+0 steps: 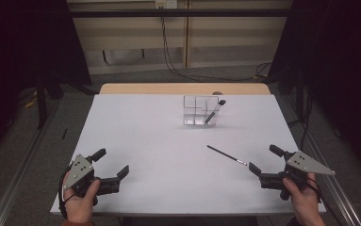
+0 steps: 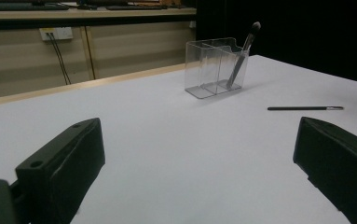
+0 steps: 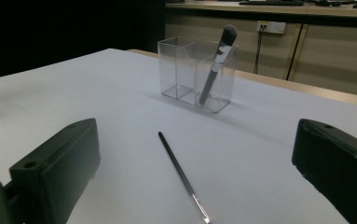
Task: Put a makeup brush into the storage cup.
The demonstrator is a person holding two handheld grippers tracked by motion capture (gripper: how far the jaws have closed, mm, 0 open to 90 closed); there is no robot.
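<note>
While both claws rested near the desk's (image 1: 135,136) front corners, the left claw (image 1: 112,165) and the right claw (image 1: 262,163) each stood with jaws wide apart, holding nothing. The step in hand looked like the reach for the thin brush (image 1: 226,155), lying flat just ahead of the right claw toward the desk's right edge. Next, those jaws would need to straddle its slim handle. Farther off, near the back edge, the clear organizer (image 1: 201,111) held a thicker brush (image 1: 215,111); the right gripper view showed its leaning handle (image 3: 212,74) plainly.
</note>
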